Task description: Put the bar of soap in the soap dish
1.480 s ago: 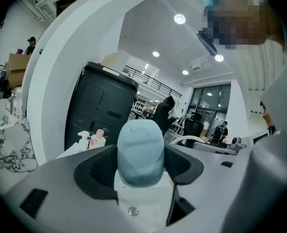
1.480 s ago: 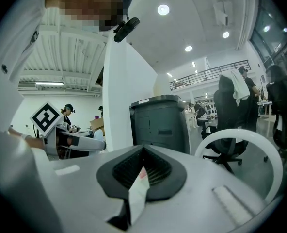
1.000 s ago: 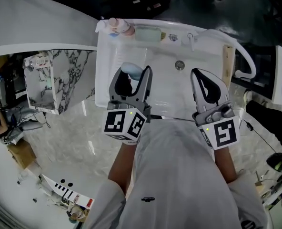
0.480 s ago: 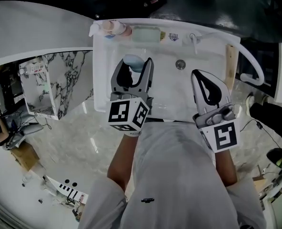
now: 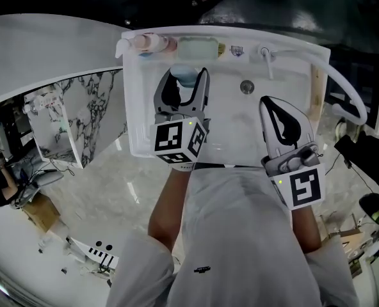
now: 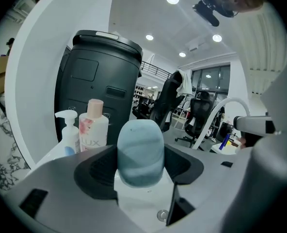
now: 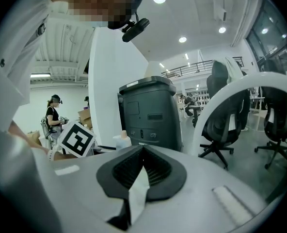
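Left gripper (image 5: 182, 82) jaws clamped on blue bar of soap (image 6: 141, 152), upper centre, over sink (image 5: 241, 130), near green soap dish (image 5: 197, 47). Right gripper (image 5: 273, 107) jaws together, empty.

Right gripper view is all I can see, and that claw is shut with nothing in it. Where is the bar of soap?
Observer: The left claw is shut on the bar of soap.
Operator: Where's the soap dish?
Observer: The green soap dish sits on the back ledge of the sink, just beyond the soap.
Operator: Anything next to it?
Observer: A pink-capped bottle stands to its left.
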Demonstrator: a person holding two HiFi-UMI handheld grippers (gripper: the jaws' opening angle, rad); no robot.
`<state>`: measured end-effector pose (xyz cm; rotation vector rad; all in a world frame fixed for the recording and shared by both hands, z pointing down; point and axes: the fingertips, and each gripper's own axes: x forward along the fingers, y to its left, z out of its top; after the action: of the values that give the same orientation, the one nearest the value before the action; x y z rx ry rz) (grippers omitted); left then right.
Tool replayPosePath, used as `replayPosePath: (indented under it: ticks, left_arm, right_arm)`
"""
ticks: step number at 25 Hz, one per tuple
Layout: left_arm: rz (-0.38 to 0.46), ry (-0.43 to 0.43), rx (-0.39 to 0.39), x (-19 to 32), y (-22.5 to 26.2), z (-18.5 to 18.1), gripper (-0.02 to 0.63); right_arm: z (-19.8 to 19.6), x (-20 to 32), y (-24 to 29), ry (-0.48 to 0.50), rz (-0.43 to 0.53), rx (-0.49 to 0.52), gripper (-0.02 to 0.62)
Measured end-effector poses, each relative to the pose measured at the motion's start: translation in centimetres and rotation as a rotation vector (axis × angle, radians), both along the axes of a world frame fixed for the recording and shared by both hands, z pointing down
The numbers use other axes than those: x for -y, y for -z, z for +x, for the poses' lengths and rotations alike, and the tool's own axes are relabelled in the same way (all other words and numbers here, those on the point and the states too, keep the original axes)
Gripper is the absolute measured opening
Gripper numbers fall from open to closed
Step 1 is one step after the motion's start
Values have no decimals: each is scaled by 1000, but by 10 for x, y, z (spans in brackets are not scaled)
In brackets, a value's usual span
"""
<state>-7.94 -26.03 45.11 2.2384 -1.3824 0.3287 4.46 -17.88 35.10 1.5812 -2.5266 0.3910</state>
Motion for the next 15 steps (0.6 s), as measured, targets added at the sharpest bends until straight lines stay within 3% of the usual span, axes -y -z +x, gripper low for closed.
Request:
replayPosePath:
  ticks: [15]
  left_arm:
    - [-23,-20,68,35,-54,12,292]
  right_arm:
    - [-4,13,-17,-34,-41,28,12]
